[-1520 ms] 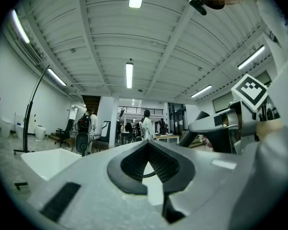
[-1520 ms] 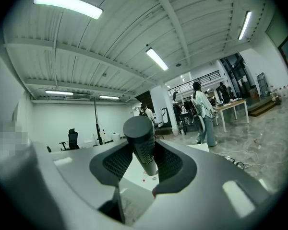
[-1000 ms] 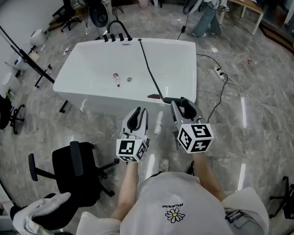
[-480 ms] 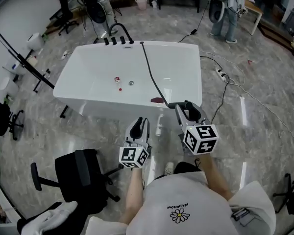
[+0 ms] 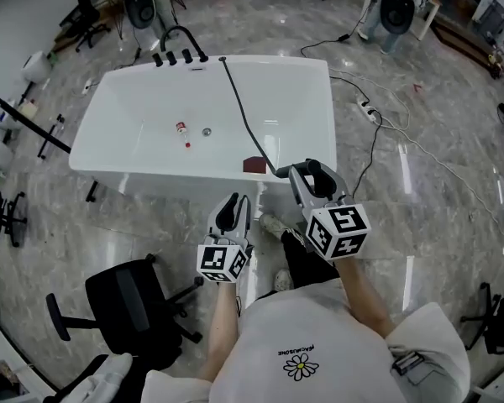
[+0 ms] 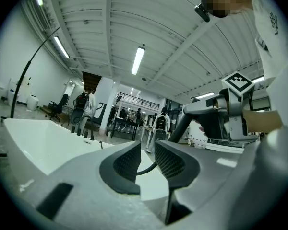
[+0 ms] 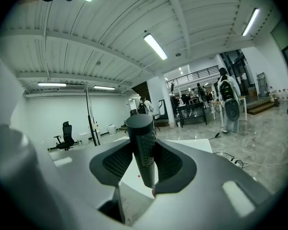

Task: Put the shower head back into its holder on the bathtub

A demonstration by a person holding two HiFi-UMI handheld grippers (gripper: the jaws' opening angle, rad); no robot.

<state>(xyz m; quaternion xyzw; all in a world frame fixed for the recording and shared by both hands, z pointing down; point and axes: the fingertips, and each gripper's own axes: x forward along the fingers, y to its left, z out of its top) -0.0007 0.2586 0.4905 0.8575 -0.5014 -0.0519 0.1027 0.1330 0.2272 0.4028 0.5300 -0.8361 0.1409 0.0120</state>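
The white bathtub (image 5: pixel 319 82) fills the upper middle of the head view, with black taps and a curved spout (image 5: pixel 178 55) on its far rim. A black hose (image 5: pixel 239 107) runs from that rim across the tub to the shower head (image 5: pixel 284 172). My right gripper (image 5: pixel 311 175) is shut on its dark ribbed handle (image 7: pixel 143 145), which stands upright between the pads over the tub's near right corner. My left gripper (image 5: pixel 233 204) hangs just short of the near wall, jaws apart with nothing between them (image 6: pixel 145 159). Through that gap I see the hose (image 6: pixel 146 169) beyond.
A small red item (image 5: pixel 182 128) lies by the drain (image 5: pixel 207 132), and a dark red piece (image 5: pixel 254 164) sits inside the near wall. A black office chair (image 5: pixel 130 305) stands at my lower left. Cables (image 5: pixel 378 133) trail on the marble floor to the right. People stand at the back.
Both grippers have come closer to the tub's near edge, and the left one has sunk a little. The right gripper has kept the shower head throughout.
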